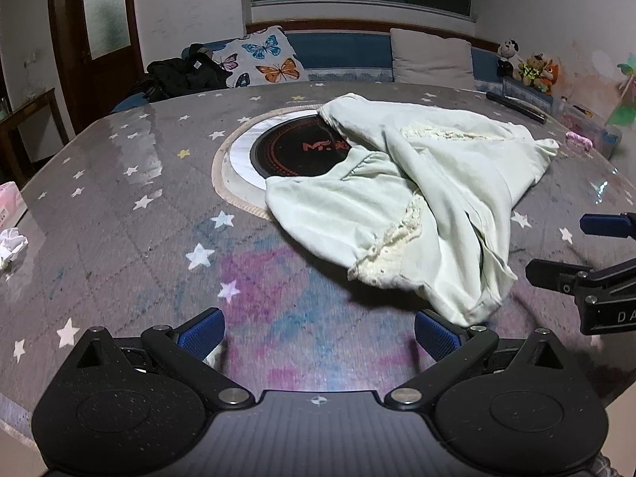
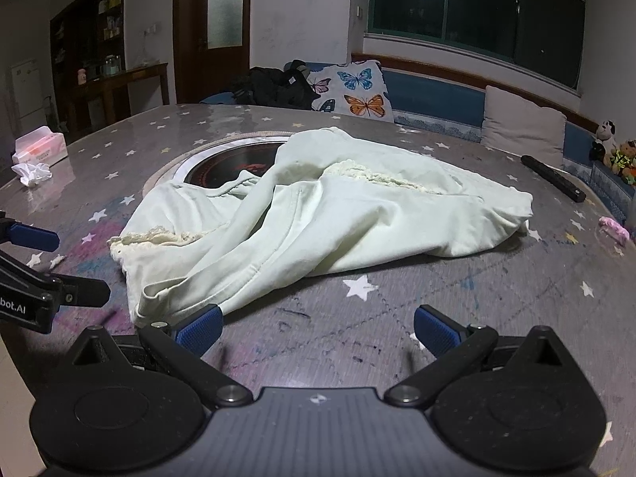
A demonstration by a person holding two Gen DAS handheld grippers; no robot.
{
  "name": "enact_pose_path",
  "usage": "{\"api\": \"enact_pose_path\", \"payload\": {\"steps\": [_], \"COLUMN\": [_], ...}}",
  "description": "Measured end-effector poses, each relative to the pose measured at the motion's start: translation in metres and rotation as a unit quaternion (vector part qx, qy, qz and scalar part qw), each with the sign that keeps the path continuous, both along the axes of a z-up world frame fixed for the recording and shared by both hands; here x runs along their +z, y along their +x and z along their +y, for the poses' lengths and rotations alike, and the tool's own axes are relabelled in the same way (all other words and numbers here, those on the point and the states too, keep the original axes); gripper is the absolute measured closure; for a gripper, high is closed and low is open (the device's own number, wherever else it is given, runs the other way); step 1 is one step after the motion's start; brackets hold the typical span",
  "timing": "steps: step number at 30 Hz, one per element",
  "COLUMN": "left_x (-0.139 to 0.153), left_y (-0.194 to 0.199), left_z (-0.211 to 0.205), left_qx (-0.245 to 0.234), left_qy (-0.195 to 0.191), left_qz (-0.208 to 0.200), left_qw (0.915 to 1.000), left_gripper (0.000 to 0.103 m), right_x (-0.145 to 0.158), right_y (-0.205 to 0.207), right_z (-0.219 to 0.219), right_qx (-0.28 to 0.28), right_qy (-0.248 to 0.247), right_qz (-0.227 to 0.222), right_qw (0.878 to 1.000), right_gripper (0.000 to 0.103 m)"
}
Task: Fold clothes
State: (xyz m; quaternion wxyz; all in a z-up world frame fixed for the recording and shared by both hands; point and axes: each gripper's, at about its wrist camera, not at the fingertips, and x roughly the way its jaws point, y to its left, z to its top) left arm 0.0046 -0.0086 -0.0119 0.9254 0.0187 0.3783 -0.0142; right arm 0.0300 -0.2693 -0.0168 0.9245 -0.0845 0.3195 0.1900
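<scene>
A pale green garment (image 1: 417, 183) with cream lace trim lies crumpled on the star-patterned table (image 1: 119, 206), partly covering a round black cooktop (image 1: 298, 151). My left gripper (image 1: 320, 332) is open just short of the garment's near hem, with nothing between its blue pads. In the right wrist view the same garment (image 2: 318, 214) spreads across the middle, and my right gripper (image 2: 316, 328) is open, its left pad (image 2: 198, 328) close to the garment's near corner. Each gripper shows at the edge of the other's view: the right gripper (image 1: 564, 254), the left gripper (image 2: 67, 266).
A tissue box (image 2: 39, 147) and crumpled tissue (image 2: 31, 173) sit at the table's left edge. A black remote (image 2: 552, 177) and a pink item (image 2: 614, 228) lie at the right. Behind the table runs a bench with a butterfly cushion (image 1: 266, 59), dark clothes (image 1: 187, 73), a grey pillow (image 1: 433, 57) and plush toys (image 1: 532, 67).
</scene>
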Motion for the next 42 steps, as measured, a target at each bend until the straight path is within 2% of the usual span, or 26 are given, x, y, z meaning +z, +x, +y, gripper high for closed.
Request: {"api": "enact_pose_path", "payload": {"steps": [21,42], "left_x": [-0.004,-0.004], "left_y": [-0.008,-0.001], "left_z": [-0.001,0.001], "left_qx": [0.004,0.011], "left_qy": [0.003,-0.001], "left_qz": [0.001,0.002], "left_qw": [1.0,0.9999], "left_gripper": [0.0,0.0], "right_x": [-0.004,-0.003], "right_y": [-0.012,-0.003], "right_z": [0.004,0.007], "right_qx": [0.0,0.004], "right_qy": [-0.004,-0.008], "right_qz": [0.001,0.003], "right_qw": [1.0,1.0], "right_gripper": [0.0,0.0]}}
